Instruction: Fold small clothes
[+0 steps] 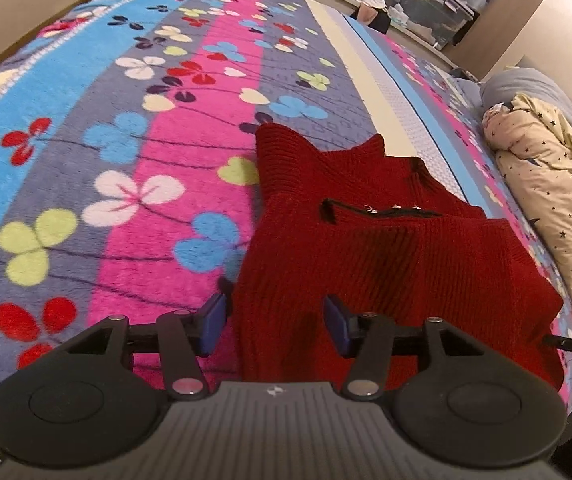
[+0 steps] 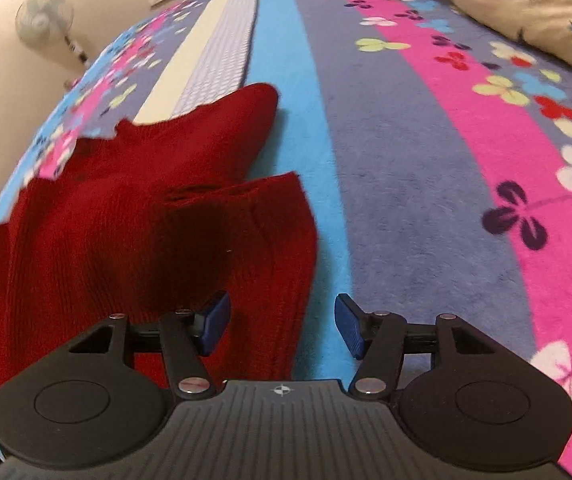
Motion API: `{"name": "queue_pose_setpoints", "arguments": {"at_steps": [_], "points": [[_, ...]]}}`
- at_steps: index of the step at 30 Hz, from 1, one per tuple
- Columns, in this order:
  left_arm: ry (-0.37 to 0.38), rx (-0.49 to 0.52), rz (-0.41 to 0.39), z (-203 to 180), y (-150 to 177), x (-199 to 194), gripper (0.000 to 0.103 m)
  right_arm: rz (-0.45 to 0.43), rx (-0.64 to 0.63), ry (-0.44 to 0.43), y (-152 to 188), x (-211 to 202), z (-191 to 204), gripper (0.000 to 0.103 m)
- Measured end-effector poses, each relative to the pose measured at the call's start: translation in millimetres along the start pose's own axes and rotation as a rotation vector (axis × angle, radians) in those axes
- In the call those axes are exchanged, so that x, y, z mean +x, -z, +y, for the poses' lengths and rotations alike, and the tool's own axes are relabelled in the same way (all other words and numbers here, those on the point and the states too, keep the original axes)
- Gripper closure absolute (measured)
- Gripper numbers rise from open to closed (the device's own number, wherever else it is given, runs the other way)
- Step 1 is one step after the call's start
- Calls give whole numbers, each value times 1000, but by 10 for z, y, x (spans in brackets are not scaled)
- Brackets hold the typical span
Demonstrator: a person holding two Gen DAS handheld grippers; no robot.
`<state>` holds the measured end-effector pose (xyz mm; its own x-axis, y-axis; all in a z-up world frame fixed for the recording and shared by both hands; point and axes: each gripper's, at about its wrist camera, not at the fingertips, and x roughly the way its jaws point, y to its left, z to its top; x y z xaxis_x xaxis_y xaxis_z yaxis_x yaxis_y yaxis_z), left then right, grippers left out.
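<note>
A dark red knitted garment (image 1: pixel 369 248) with a black zip lies partly folded on a flowered blanket (image 1: pixel 126 120). My left gripper (image 1: pixel 276 326) hovers over the garment's near left edge, its blue pads (image 1: pixel 212 328) apart and pressing on nothing. In the right wrist view the same red garment (image 2: pixel 138 232) fills the lower left, with a sleeve reaching up toward the middle. My right gripper (image 2: pixel 282 326) stands open over the garment's near right edge, with its left pad above the knit and its right pad (image 2: pixel 349 330) above the blue stripe of the blanket (image 2: pixel 425 160).
A cream quilt with dark stars (image 1: pixel 545 200) is bunched at the right edge of the bed, also seen as the cream quilt (image 2: pixel 533 4) at the top right. Storage boxes (image 1: pixel 429 4) stand beyond the bed. A standing fan (image 2: pixel 46 20) is by the wall.
</note>
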<state>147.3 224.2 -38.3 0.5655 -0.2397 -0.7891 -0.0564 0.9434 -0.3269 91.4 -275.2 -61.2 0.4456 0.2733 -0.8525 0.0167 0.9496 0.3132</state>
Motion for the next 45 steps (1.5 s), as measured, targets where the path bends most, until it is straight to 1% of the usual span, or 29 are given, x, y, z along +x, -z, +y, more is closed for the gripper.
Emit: {"name": "queue_pose_setpoints", "arguments": {"at_steps": [2, 4, 5, 6, 7, 8, 9, 10, 11, 13, 17, 19, 21, 23, 26, 31, 34, 35, 36, 37, 38, 39, 40, 41, 42, 43, 45], "points": [[-8, 7, 7, -12, -8, 39, 44, -1, -28, -14, -2, 14, 63, 44], [-11, 19, 13, -30, -4, 58, 45, 6, -61, -7, 8, 40, 118, 44], [-9, 22, 13, -41, 0, 61, 45, 11, -72, -1, 17, 54, 127, 51], [-8, 24, 13, -46, 0, 63, 45, 17, -83, 5, 24, 64, 131, 69], [-9, 26, 13, -52, -1, 66, 48, 12, -94, 20, 26, 65, 132, 78], [-14, 29, 11, -56, 0, 70, 53, -5, -103, 33, 11, 54, 127, 87], [-25, 36, 10, -60, 0, 67, 68, -22, -102, 32, 5, 22, 117, 90], [-30, 43, 8, -63, 2, 55, 89, -40, -99, 27, -3, -2, 117, 90], [-25, 47, -1, -64, -4, 25, 91, -64, -100, 21, -7, -52, 114, 91], [-9, 46, -52, -67, -27, -95, 92, -149, -101, 5, -24, -219, 120, 92], [44, 43, -198, -69, -83, -399, 92, -406, -43, -48, -68, -682, 79, 93], [47, 48, -277, -63, -110, -510, 92, -501, -75, -10, -66, -790, 129, 93], [22, 49, -340, -69, -148, -559, 92, -557, -119, 54, -103, -793, 200, 93], [-4, 46, -384, -102, -198, -574, 92, -606, -185, 107, -113, -780, 306, 93], [-64, 83, -450, -179, -252, -565, 92, -692, -293, 164, -129, -743, 501, 93], [-132, 111, -551, -265, -333, -504, 92, -776, -371, 258, -251, -594, 703, 93], [-178, 121, -576, -274, -378, -394, 92, -769, -369, 287, -372, -457, 750, 93], [-197, 123, -568, -266, -402, -336, 92, -748, -367, 293, -405, -386, 748, 93], [-218, 125, -544, -256, -422, -238, 92, -717, -367, 304, -454, -277, 737, 93], [-237, 127, -503, -231, -435, -126, 92, -654, -364, 310, -516, -124, 709, 92], [-258, 123, -424, -196, -459, 42, 92, -557, -352, 309, -575, 85, 681, 92], [-259, 111, -312, -141, -479, 232, 92, -442, -330, 305, -630, 292, 614, 92], [-247, 83, -151, -51, -478, 481, 91, -315, -302, 297, -666, 508, 538, 92], [-247, 47, -57, 31, -448, 637, 91, -230, -278, 308, -669, 671, 470, 92], [-240, 6, -56, 74, -439, 662, 91, -221, -267, 307, -679, 718, 448, 92], [-229, -9, -75, 74, -477, 630, 92, -246, -262, 298, -705, 691, 461, 92], [-234, -3, -141, 43, -532, 531, 92, -301, -241, 282, -753, 590, 484, 92]]}}
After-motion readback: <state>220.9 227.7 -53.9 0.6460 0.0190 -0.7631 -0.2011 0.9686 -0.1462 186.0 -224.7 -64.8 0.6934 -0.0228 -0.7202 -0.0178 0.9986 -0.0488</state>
